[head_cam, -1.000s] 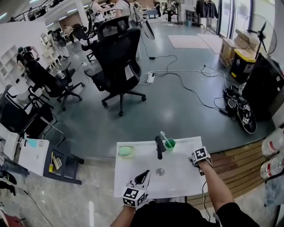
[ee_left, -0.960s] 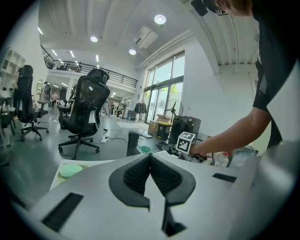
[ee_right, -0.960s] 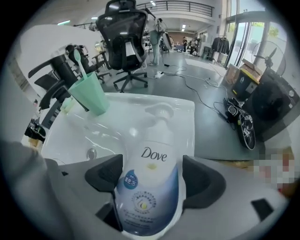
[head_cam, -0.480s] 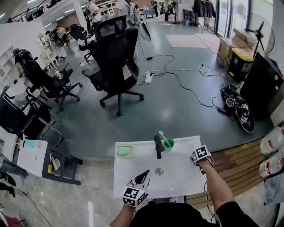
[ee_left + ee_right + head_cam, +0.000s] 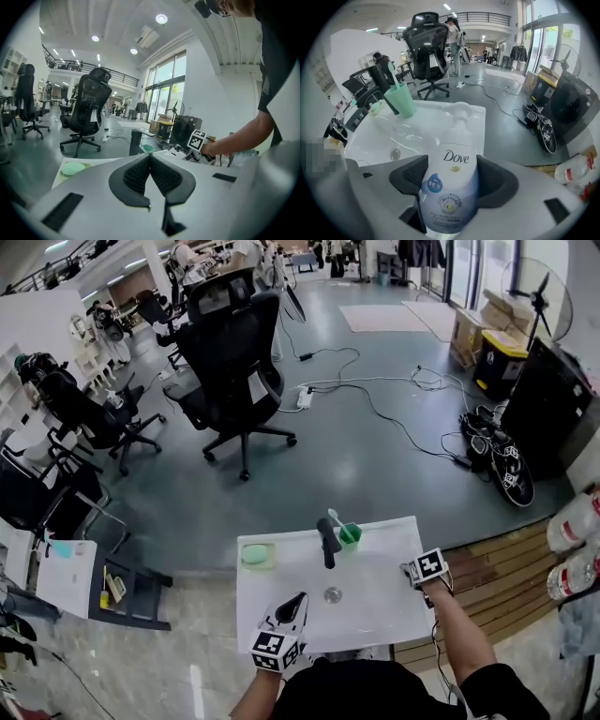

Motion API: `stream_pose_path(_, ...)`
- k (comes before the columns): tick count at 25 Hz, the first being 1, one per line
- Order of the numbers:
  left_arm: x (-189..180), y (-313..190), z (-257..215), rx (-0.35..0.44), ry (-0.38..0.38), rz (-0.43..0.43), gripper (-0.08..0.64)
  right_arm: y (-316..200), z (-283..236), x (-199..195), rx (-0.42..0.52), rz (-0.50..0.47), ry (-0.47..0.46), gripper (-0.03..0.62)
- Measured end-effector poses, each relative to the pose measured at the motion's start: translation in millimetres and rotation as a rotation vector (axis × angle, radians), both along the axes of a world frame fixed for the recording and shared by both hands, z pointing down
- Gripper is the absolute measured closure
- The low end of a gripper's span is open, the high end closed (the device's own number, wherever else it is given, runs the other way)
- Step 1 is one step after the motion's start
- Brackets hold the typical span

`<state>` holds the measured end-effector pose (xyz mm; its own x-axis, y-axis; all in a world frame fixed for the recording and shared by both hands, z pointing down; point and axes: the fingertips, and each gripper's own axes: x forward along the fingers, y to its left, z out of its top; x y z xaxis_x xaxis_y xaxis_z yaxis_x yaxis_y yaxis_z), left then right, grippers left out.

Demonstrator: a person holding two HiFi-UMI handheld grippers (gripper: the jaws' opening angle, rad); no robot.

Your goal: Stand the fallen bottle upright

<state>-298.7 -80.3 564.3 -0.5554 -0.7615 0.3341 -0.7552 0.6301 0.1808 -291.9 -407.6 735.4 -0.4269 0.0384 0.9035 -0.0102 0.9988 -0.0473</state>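
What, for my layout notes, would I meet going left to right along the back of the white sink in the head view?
green soap → black faucet → green cup

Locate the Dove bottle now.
Right gripper view, centre: the Dove bottle is in the right gripper, whose jaws have just been closing on it, at the right sink rim, green cup beyond.

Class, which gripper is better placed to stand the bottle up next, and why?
Right. The right gripper has just been closing its jaws, and they now clamp the bottle. The left gripper is shut, empty, and well away from it.
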Motion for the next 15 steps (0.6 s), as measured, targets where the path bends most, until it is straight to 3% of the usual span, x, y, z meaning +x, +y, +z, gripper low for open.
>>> stream_pose_path(9,2.4,-19.1,6.7,-0.006,0.012,0.043,0.543,-6.6,-71.3,-1.3,-0.006,0.036,-0.246,0.259)
stream_pose_path(15,2.8,-31.2,5.0,-0.008,0.010,0.068,0.543,-6.0,-137.0,-15.3,-0.006,0.043,-0.513,0.258)
